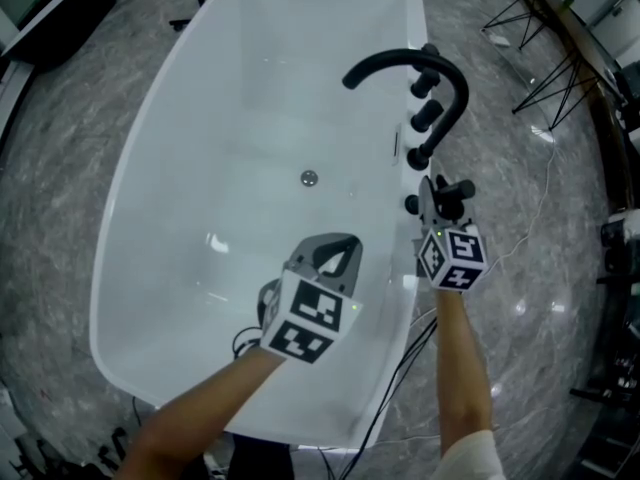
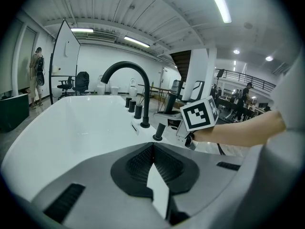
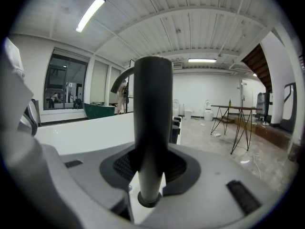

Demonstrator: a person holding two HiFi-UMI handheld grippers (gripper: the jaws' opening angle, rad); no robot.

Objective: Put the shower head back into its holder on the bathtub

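The black stick-shaped shower head (image 3: 152,128) stands upright between the jaws of my right gripper (image 3: 151,175), which is shut on it. Its lower end sits in a black ring holder (image 3: 149,200) on the white bathtub's rim (image 1: 405,268). In the head view the right gripper (image 1: 440,203) is at the tub's right rim, just below the row of knobs, with the shower head's top (image 1: 456,192) showing above it. My left gripper (image 1: 335,258) hovers over the tub's inside, shut with nothing in it (image 2: 153,147). From there the shower head (image 2: 160,128) and right gripper are seen ahead.
A black arched faucet (image 1: 410,68) and black knobs (image 1: 428,114) stand on the rim beyond the right gripper. The drain (image 1: 310,178) lies at the tub's bottom. Cables (image 1: 400,368) run on the marble floor by the tub. Folding stands (image 1: 540,28) are at far right.
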